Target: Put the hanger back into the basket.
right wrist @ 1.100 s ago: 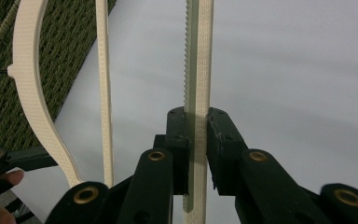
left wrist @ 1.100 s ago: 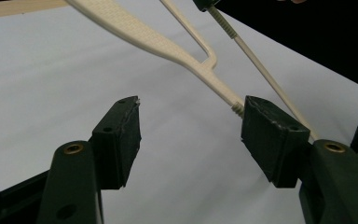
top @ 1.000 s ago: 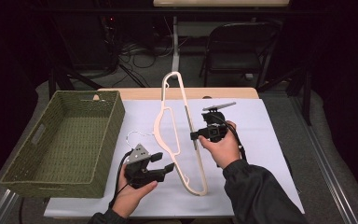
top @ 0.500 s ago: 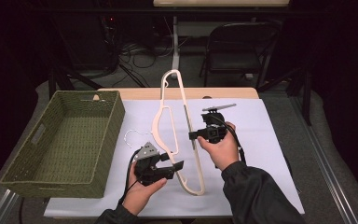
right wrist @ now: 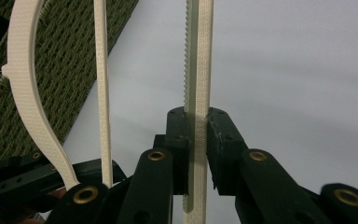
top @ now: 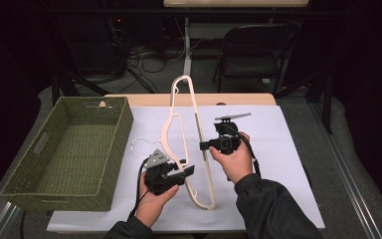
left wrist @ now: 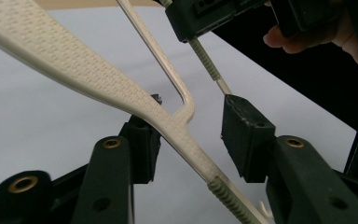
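High view: cream hanger (top: 195,144) held over the white counter (top: 288,164), beside the green basket (top: 69,149). Left gripper view: left hand-held gripper (left wrist: 191,140) open, straddling the shoulder; best centred before closing. Right gripper view: right hand-held gripper (right wrist: 197,144) clamped on the ribbed bar; best kept steady

The right gripper (top: 205,145), held in the person's right hand (top: 235,162), has its jaws pressed together on the ridged bar of the hanger (top: 197,130). The left gripper (top: 188,172), in the left hand (top: 152,201), points toward the right one; its jaws stand apart, the hanger's arm passing between them near one pad.
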The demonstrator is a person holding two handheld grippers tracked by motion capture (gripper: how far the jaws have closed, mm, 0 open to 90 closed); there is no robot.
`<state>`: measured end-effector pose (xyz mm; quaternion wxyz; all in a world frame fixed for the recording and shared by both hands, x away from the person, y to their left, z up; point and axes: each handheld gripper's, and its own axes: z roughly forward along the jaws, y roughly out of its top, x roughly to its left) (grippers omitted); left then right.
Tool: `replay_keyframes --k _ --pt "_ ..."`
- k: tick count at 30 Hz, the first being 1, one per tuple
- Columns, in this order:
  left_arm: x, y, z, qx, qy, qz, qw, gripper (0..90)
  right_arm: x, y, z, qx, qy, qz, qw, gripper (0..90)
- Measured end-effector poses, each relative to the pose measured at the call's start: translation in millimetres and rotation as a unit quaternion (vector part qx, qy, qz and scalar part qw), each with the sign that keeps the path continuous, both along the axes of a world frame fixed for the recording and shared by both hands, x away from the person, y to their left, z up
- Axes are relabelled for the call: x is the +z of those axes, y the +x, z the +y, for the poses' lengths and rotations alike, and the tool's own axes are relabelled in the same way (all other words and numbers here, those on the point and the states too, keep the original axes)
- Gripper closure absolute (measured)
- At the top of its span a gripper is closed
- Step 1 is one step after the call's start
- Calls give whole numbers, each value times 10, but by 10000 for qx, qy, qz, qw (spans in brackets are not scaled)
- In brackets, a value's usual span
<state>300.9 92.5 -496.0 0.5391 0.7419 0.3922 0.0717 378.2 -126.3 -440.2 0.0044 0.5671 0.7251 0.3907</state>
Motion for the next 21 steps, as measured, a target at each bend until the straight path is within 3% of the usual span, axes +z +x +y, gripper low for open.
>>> replay_keyframes --k 7,21 --pt "9 -25 -6 182 -82 -113 9997 686 -18 -8 17 3 94 37 9999 797" --pt "21 -32 60 280 -124 -134 9994 759 -98 9 22 70 220 225 9995 788"
